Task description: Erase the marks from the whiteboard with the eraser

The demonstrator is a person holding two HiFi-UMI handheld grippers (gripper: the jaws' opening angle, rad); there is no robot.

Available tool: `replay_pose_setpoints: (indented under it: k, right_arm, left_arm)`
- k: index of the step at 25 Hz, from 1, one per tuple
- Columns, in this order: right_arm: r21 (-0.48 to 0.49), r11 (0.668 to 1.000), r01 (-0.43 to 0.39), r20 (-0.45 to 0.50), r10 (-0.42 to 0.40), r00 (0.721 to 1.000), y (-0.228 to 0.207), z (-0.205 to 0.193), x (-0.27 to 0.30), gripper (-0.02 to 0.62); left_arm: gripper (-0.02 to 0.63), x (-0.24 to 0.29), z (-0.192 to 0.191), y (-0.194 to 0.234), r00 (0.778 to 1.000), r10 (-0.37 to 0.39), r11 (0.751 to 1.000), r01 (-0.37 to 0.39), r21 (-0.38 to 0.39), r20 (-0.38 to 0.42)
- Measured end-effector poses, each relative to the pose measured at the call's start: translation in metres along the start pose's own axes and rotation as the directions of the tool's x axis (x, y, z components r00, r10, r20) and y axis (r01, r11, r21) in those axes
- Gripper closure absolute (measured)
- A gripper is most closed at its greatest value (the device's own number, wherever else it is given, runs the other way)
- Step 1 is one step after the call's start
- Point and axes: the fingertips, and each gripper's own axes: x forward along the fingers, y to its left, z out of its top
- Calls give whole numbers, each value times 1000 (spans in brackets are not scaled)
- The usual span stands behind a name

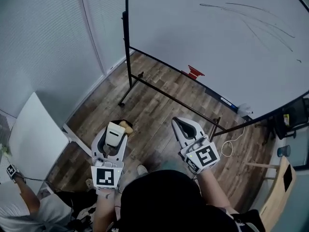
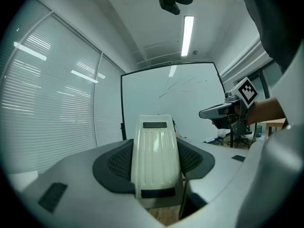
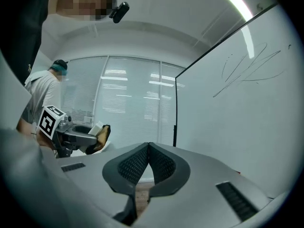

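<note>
Left gripper (image 1: 115, 129) is clamping the cream eraser (image 2: 156, 158) between its jaws, well apart from the whiteboard (image 1: 203, 52); right gripper (image 3: 148, 151) is hovering beside it, jaws pressed together on nothing; dark marks (image 1: 260, 23) are streaking the board's upper right.

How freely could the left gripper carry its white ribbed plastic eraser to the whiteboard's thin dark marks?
Probably yes: nothing stands between the left gripper, shut on the white eraser, and the whiteboard, though the dark marks sit high up.

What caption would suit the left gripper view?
Left gripper shut on the eraser, facing the whiteboard and its faint marks.
</note>
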Motion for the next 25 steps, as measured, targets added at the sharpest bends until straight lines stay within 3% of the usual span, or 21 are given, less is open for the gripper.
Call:
replay_pose_setpoints:
  k: [5, 11, 14, 18, 25]
  right_arm:
    - [17, 998, 62, -31, -61, 998, -27, -13, 12, 568]
    - [40, 996, 83, -46, -81, 996, -80, -25, 54, 568]
    - [44, 995, 88, -35, -87, 996, -119, -22, 77, 568]
    - [56, 993, 102, -18, -101, 995, -180, -7, 101, 568]
    - [61, 981, 186, -8, -186, 982, -281, -1, 125, 568]
  left_arm:
    - [344, 40, -2, 6, 999, -42, 999, 42, -9, 24]
    - [344, 112, 1, 20, 998, -49, 999, 49, -9, 39]
    - [344, 158, 8, 29, 998, -39, 999, 39, -2, 41]
    - [344, 223, 21, 39, 998, -43, 994, 39, 105, 36]
    - [344, 359, 79, 29, 987, -67, 994, 54, 99, 143]
